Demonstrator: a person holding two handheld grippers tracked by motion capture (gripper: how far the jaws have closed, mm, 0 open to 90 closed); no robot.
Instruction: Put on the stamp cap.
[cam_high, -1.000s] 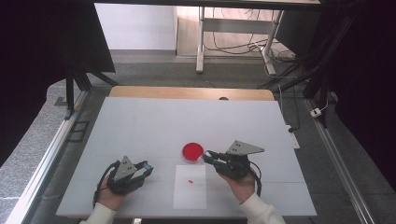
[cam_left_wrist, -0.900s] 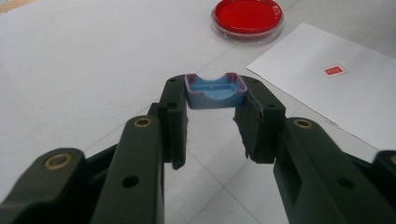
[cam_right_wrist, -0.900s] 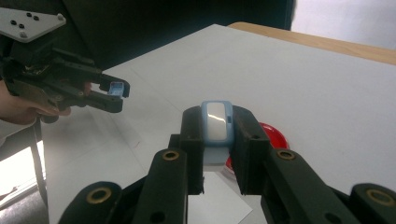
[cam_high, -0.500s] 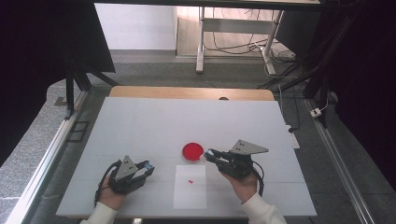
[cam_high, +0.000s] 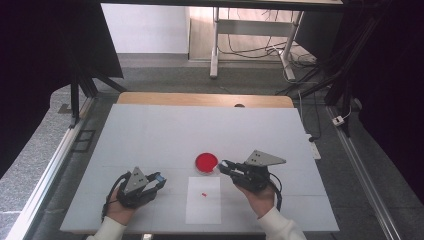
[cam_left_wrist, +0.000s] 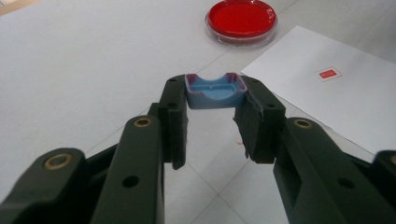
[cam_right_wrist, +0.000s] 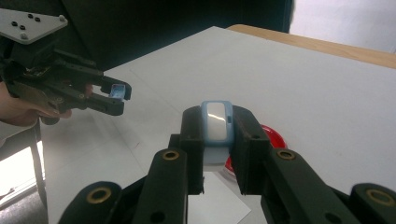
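High view: a person's two hands rest low on the white surface (cam_high: 150, 130), each with a hand-held gripper. The left hand-held gripper (cam_high: 159, 178) lies left of a white paper sheet (cam_high: 204, 210) that bears a small red mark (cam_high: 203, 193). The right hand-held gripper (cam_high: 223, 165) points toward a round red-filled dish (cam_high: 206, 162), its tips just beside the dish's rim.

Left gripper view: the jaws are clamped on a small blue plastic cap (cam_left_wrist: 215, 90), hollow side facing the camera, held by its two opposite walls above the surface. The red dish (cam_left_wrist: 241, 20) and the paper sheet (cam_left_wrist: 336, 93) lie ahead.

Right gripper view: the jaws are pinched on a narrow light-blue piece with a pale glossy face (cam_right_wrist: 217, 128), held by its flat sides; the dish (cam_right_wrist: 273, 140) sits partly hidden behind it.

Both blue parts look light, stiff and smooth, so likely slippery; gripping flat opposing walls, as here, seems safest. The dish looks shallow and light, prone to sliding if nudged; take it across its rim.
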